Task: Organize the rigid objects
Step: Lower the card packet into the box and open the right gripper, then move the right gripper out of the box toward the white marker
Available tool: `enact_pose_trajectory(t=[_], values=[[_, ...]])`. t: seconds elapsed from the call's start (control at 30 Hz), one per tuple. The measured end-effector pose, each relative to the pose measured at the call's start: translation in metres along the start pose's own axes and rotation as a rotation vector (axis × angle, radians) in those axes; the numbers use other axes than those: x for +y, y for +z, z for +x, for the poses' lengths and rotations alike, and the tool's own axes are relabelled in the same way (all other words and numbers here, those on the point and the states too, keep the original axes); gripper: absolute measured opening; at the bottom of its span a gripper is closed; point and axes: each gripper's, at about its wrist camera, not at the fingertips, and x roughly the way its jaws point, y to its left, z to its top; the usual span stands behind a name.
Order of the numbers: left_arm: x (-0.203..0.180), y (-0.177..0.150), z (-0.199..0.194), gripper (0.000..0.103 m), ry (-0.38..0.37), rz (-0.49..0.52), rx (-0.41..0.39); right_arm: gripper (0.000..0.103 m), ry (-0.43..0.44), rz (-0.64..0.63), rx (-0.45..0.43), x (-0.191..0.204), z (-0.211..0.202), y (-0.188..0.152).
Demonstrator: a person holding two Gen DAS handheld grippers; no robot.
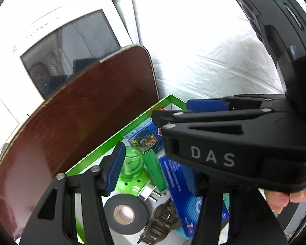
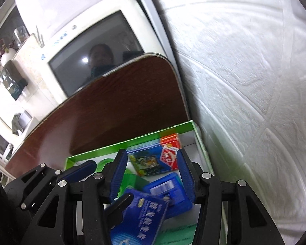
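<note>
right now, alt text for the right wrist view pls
The right gripper hangs open over a green-edged box of small items: a tiger-print pack, a red pack and blue packs. The left gripper shows at lower left. The box sits on a brown table by a white wall, with an old monitor behind.

Black tool w/ blue ribbed pads, silver screws, white "DAS" mark.

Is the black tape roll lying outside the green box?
No. The tape roll lies flat inside the green box, beside the green plug.
</note>
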Motion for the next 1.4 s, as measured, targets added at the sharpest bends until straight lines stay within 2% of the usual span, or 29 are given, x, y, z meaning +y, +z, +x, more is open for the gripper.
enact_pose_trajectory(t=[0.33, 0.47, 0.57, 0.7, 0.83, 0.93, 1.03, 1.13, 1.2, 1.33, 1.4], values=[[0.018, -0.022, -0.051, 0.053, 0.058, -0.035, -0.071, 0.052, 0.031, -0.064, -0.029, 0.040, -0.022, -0.010], [0.026, -0.033, -0.076, 0.054, 0.112, -0.035, -0.113, 0.052, 0.051, -0.096, -0.036, 0.060, -0.025, -0.018], [0.033, -0.042, -0.092, 0.061, 0.140, -0.043, -0.141, 0.052, 0.071, -0.115, -0.035, 0.076, -0.029, -0.022], [0.051, -0.059, -0.116, 0.063, 0.188, -0.068, -0.176, 0.052, 0.086, -0.144, -0.027, 0.104, -0.030, -0.029], [0.084, -0.083, -0.132, 0.068, 0.250, -0.155, -0.184, 0.052, 0.100, -0.183, -0.019, 0.132, -0.031, -0.038], [0.114, -0.108, -0.122, 0.069, 0.261, -0.249, -0.142, 0.052, 0.122, -0.213, -0.008, 0.153, -0.030, -0.046], [0.135, -0.132, -0.099, 0.069, 0.259, -0.323, -0.045, 0.052, 0.147, -0.239, 0.010, 0.173, -0.023, -0.053], [0.146, -0.149, -0.066, 0.069, 0.178, -0.417, 0.033, 0.052, 0.160, -0.262, 0.034, 0.189, -0.016, -0.060], [0.146, -0.153, -0.045, 0.069, 0.152, -0.442, 0.072, 0.052, 0.159, -0.278, 0.047, 0.197, -0.012, -0.065], [0.145, -0.149, -0.006, 0.069, 0.177, -0.428, 0.135, 0.052, 0.134, -0.294, 0.065, 0.201, -0.007, -0.069], [0.151, -0.146, 0.004, 0.069, 0.116, -0.477, 0.134, 0.052, 0.126, -0.290, 0.067, 0.197, -0.004, -0.068]])
